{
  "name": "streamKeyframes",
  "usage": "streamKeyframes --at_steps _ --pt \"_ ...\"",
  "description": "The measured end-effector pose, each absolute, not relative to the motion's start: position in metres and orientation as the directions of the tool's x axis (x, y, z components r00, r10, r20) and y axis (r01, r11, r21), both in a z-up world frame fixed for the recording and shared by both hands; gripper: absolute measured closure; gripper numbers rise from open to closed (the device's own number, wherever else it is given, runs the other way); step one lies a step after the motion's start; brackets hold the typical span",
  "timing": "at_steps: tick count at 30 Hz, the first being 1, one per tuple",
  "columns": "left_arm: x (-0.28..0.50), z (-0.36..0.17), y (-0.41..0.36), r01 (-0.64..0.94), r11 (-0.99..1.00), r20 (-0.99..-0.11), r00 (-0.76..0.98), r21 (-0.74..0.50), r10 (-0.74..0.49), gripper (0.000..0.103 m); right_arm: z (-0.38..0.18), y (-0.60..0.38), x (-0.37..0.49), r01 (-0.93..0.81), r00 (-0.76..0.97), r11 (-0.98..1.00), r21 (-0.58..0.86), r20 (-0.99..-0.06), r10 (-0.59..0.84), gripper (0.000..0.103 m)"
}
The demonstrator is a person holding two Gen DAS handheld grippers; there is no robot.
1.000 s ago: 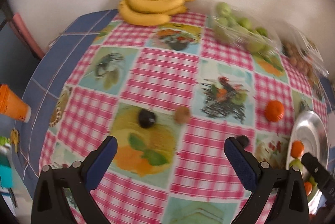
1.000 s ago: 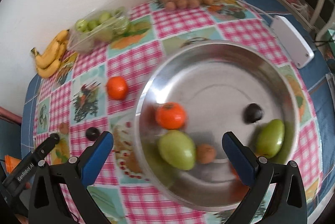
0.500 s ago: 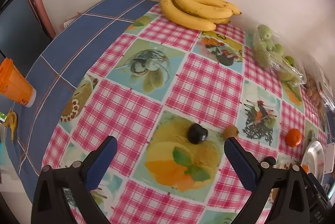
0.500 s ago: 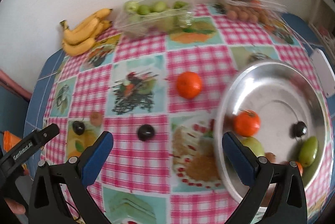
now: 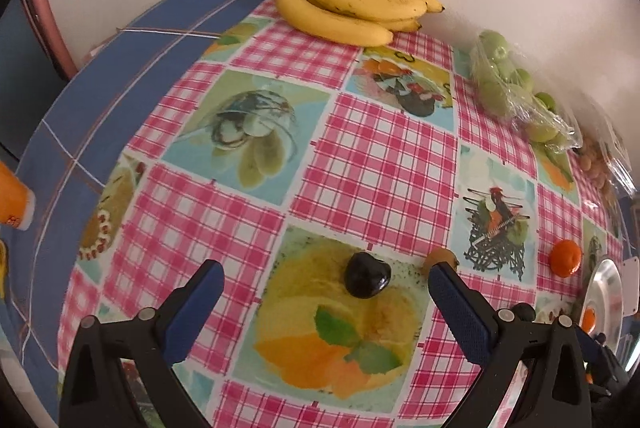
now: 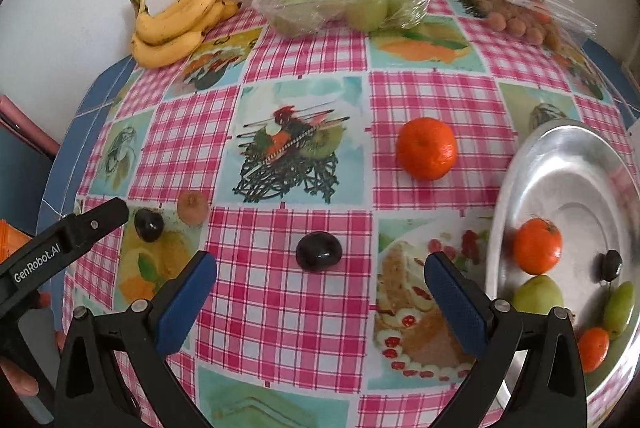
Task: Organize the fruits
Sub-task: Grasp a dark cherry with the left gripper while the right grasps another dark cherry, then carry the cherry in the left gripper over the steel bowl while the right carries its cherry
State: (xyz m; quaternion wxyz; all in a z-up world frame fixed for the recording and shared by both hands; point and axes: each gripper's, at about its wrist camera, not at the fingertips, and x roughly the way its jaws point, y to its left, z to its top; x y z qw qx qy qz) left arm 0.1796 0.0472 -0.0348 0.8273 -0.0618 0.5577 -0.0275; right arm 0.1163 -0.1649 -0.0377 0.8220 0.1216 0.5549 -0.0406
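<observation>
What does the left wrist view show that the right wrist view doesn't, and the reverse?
Left wrist only: the orange cup at the table's left edge, seen properly. Right wrist only: a second dark plum lined up between the open right gripper, and the fruit inside the metal bowl. Both: bananas, bagged green fruit, loose orange, and the dark plum before the open left gripper.

One readable mark — "GenRobot.AI" in white on the left hand-held gripper (image 6: 320, 294) body.
</observation>
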Motion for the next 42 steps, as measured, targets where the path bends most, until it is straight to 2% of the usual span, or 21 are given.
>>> streamKeyframes --at_steps 7,13,15,17,19,21,23,29,32,42 --pt "0.182 -0.044 0.039 -0.004 0.996 -0.922 0.378 -0.09 -0.081 0.002 -0.051 -0.16 0.12 0.197 0.354 0.97 0.14 -0.933 0.063 0.0" --pt "0.184 -0.052 0.034 0.023 0.994 -0.929 0.354 -0.109 -0.11 0.02 -0.058 -0.162 0.122 0.207 0.344 0.969 0.133 -0.937 0.055 0.001" --pt "0.184 -0.053 0.032 0.028 0.992 -0.929 0.347 -0.125 -0.127 0.029 -0.059 -0.162 0.123 0.208 0.345 0.969 0.133 -0.937 0.055 0.007" --pt "0.185 -0.054 0.03 0.037 0.99 -0.928 0.344 -0.136 -0.141 0.035 -0.059 -0.162 0.123 0.206 0.347 0.97 0.131 -0.936 0.053 0.024" --pt "0.184 -0.055 0.029 0.042 0.989 -0.928 0.341 -0.141 -0.147 0.043 -0.058 -0.162 0.123 0.206 0.347 0.97 0.131 -0.936 0.052 0.033" --pt "0.184 -0.055 0.03 0.043 0.987 -0.929 0.336 -0.152 -0.158 0.054 -0.058 -0.162 0.124 0.204 0.344 0.971 0.128 -0.938 0.051 0.039" --pt "0.184 -0.055 0.031 0.041 0.984 -0.926 0.332 -0.175 -0.178 0.059 -0.058 -0.161 0.123 0.2 0.341 0.972 0.12 -0.939 0.046 0.049" --pt "0.183 -0.054 0.026 0.063 0.978 -0.922 0.326 -0.198 -0.207 0.074 -0.057 -0.163 0.123 0.204 0.341 0.97 0.133 -0.938 0.057 0.069" --pt "0.184 -0.054 0.025 0.071 0.979 -0.923 0.327 -0.189 -0.202 0.074 -0.056 -0.163 0.123 0.202 0.344 0.967 0.154 -0.936 0.077 0.075" --pt "0.181 -0.028 0.027 0.084 0.975 -0.902 0.369 -0.208 -0.224 0.075 -0.039 -0.165 0.12 0.206 0.38 0.964 0.166 -0.922 0.078 0.075"
